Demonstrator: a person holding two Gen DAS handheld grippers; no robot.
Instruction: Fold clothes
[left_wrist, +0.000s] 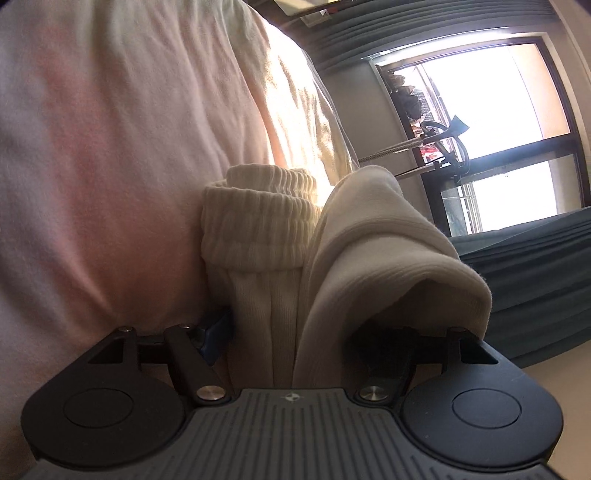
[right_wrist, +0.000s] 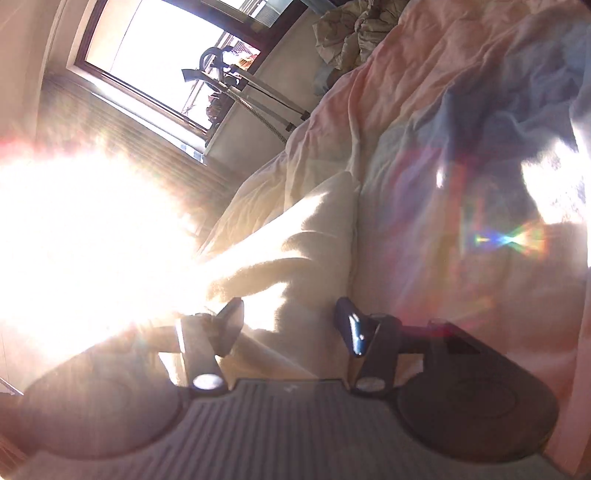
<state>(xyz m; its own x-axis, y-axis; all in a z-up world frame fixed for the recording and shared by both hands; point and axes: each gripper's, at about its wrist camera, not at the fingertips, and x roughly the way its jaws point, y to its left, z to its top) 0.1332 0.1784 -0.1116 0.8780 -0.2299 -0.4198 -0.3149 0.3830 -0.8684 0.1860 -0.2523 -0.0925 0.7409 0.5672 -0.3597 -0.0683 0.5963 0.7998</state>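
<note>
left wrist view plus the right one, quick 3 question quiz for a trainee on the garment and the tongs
1. True or false: the cream garment shows a ribbed band in the left wrist view.
2. The right tongs are: A shut on a hanger; B open, with cream cloth between the fingers; C out of view.
3. What drapes over one finger of the left tongs?
Key: 1 true; 2 B; 3 a fold of the cream garment.
</note>
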